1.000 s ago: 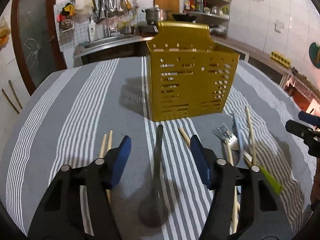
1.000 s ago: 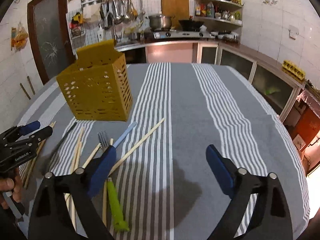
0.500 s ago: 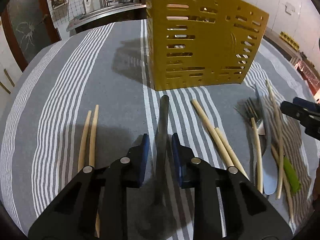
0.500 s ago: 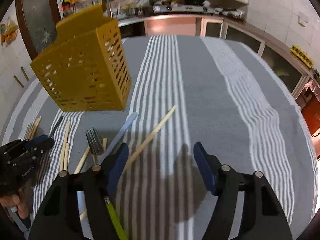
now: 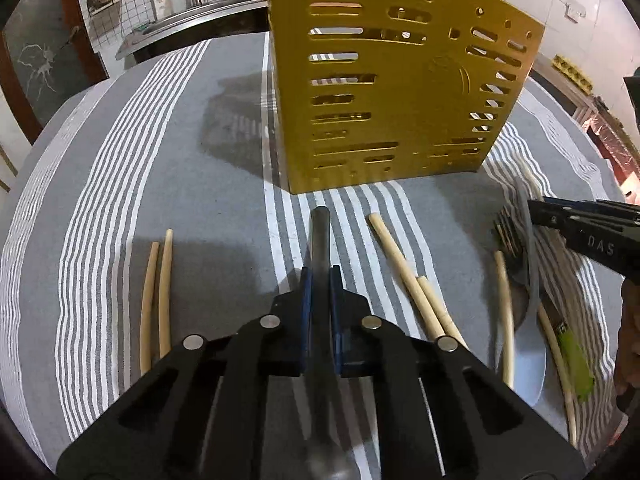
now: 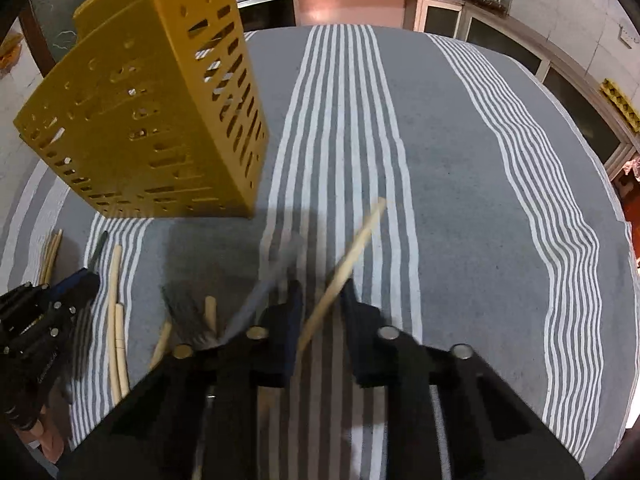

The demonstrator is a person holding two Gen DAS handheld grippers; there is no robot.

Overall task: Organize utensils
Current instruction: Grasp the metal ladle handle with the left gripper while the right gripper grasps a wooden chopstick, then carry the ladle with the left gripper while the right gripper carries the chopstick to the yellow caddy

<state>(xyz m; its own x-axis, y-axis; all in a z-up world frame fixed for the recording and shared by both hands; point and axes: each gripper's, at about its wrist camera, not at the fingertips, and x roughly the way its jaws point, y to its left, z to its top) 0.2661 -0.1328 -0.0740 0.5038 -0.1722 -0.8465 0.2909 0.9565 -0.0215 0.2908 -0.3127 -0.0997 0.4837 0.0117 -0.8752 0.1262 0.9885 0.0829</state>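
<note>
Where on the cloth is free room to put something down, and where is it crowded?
Free: the striped cloth right of the yellow holder, and the patch left of it, behind the chopstick pair. Crowded: in front of the holder, around fork, chopsticks and both tongs.

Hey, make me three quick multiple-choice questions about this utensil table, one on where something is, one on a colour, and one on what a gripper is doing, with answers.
1. Where does the pair of chopsticks left of the left gripper lie?
A. on the striped cloth
B. inside the holder
C. in the sink

2. What colour is the perforated utensil holder?
A. white
B. yellow
C. red

3. What is the left gripper doing?
A. open above a fork
B. shut on nothing
C. closed on the dark spoon handle

Answers: 1 A, they rest flat on the cloth. 2 B, its walls are yellow. 3 C, both pads press the handle's sides.
</note>
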